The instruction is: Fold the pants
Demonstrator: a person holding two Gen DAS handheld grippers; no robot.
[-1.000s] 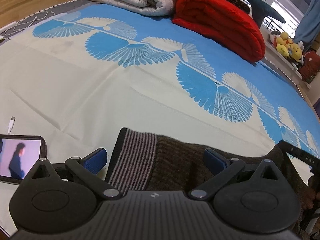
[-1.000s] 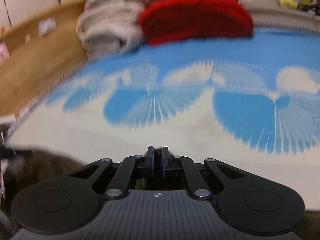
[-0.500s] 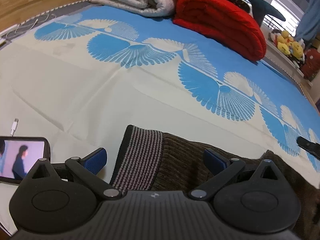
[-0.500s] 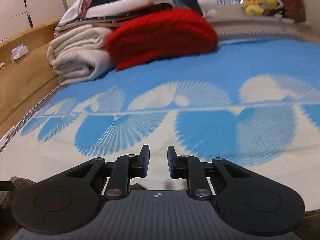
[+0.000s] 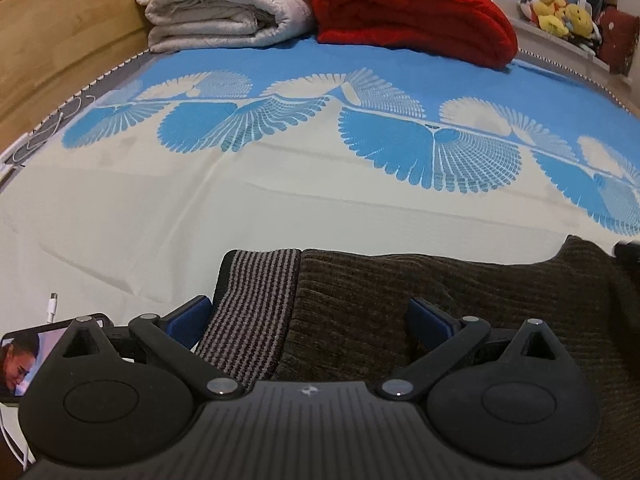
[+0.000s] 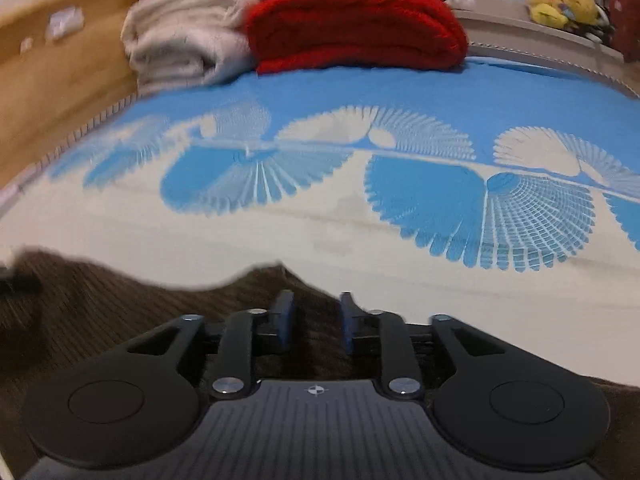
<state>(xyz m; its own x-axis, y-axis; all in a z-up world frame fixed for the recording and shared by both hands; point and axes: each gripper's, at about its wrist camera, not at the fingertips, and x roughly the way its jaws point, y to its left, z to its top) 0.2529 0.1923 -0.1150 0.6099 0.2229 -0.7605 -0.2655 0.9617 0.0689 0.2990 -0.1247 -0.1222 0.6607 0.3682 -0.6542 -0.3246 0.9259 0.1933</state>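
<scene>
Dark brown corduroy pants (image 5: 420,304) with a grey-striped waistband (image 5: 256,300) lie on the bed at the near edge. My left gripper (image 5: 308,316) is wide open, low over the waistband end, fingers on either side of the fabric. In the right wrist view the pants (image 6: 100,312) fill the lower left, and a fold peaks in front of my right gripper (image 6: 314,318), which is partly open with fabric between its fingers. The right view is motion-blurred.
The bed sheet (image 5: 280,200) is cream with blue fan shapes. A folded white blanket (image 5: 224,4) and a red blanket (image 5: 412,8) are stacked at the far end. A phone (image 5: 20,356) with cable lies at the left. Plush toys (image 5: 560,16) sit far right.
My right gripper opened from shut and let go of the fabric, then dropped low over the pants. The left gripper stayed open and turned slightly to face along the bed.
</scene>
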